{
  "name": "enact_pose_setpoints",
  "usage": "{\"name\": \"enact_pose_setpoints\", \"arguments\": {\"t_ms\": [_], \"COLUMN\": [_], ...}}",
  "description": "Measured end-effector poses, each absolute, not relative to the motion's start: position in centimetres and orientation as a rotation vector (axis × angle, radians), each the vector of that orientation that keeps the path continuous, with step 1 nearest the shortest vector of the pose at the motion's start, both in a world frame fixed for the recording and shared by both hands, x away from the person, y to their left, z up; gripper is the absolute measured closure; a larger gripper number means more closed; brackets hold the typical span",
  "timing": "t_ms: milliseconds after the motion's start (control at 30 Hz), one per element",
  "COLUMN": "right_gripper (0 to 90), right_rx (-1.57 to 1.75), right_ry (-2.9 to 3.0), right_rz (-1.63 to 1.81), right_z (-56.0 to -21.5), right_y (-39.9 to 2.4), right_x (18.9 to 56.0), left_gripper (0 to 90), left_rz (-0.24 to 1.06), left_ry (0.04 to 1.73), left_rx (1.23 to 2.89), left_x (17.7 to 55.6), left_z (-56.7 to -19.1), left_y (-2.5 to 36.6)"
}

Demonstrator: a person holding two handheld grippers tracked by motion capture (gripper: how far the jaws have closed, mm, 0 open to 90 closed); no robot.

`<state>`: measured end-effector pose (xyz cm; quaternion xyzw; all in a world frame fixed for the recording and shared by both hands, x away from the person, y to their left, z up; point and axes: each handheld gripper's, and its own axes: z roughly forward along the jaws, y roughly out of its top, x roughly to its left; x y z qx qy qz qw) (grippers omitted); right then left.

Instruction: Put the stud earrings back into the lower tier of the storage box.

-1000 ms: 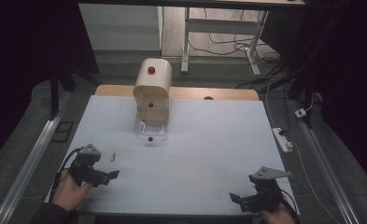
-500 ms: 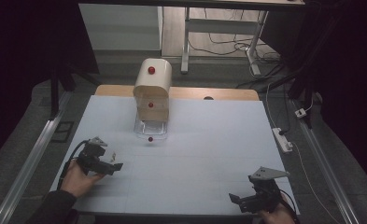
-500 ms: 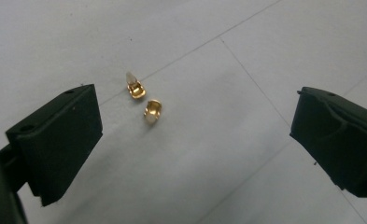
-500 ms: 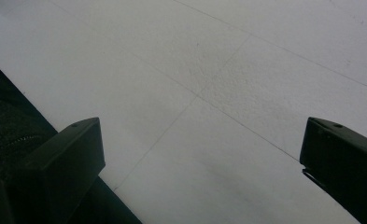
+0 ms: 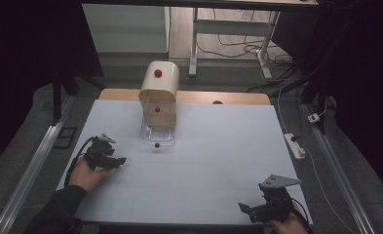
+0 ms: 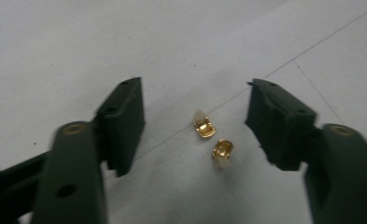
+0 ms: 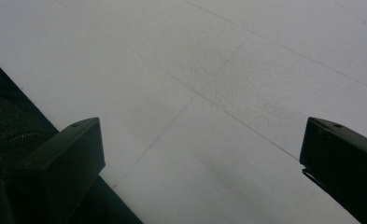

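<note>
High view: left hand-held gripper (image 5: 112, 158) is seen at 9 o'clock on the surface (image 5: 203, 180); right hand-held gripper (image 5: 259, 208) is parked at 5 o'clock, jaws apart, nothing held. Left gripper view: two gold clips (image 6: 214, 139) lie between jaws that have just been closing, not yet touched, so the grasp is judged pending.

A table (image 5: 203, 185) covered with a pale sheet marked by thin lines carries a cream round-topped box (image 5: 159, 95) with red knobs at its far middle, and two small gold clips (image 6: 213, 137) lying side by side near its left edge
</note>
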<state>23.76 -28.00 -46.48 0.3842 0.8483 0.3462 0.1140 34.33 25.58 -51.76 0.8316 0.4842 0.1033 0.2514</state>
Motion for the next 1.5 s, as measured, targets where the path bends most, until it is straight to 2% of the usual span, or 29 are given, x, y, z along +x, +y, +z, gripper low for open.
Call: {"name": "enact_pose_setpoints", "arguments": {"t_ms": [167, 300, 333, 400, 733, 1233, 1500], "right_gripper": [0.0, 0.0, 0.0, 0.0, 0.0, 0.0, 0.0], "right_rx": [1.117, 1.113, 1.114, 1.113, 1.108, 1.112, 1.111], "right_ry": [2.491, 2.491, 2.492, 2.493, 2.494, 2.496, 2.498], "right_rz": [1.005, 1.001, 1.004, 1.004, 0.996, 0.995, 0.993], "right_z": [-46.5, -46.5, -46.5, -46.5, -46.5, -46.5, -46.5], "right_y": [-28.0, -28.0, -27.9, -27.9, -27.9, -27.9, -27.9], "right_x": [23.7, 23.7, 23.7, 23.7, 23.7, 23.7, 23.7], "left_gripper": [58.5, 64.9, 73.8, 80.7, 81.5, 81.4, 81.3], "left_rz": [0.246, 0.259, 0.249, 0.245, 0.223, 0.298, 0.311], "left_ry": [1.315, 1.318, 1.323, 1.331, 1.337, 1.174, 1.126], "left_rx": [2.325, 2.365, 2.371, 2.373, 2.319, 2.130, 2.086], "left_x": [34.6, 34.4, 34.4, 34.3, 34.4, 34.3, 35.2], "left_z": [-52.3, -52.3, -52.2, -52.2, -51.7, -48.1, -47.0], "left_y": [25.0, 24.5, 24.5, 24.5, 24.7, 24.0, 23.2]}}
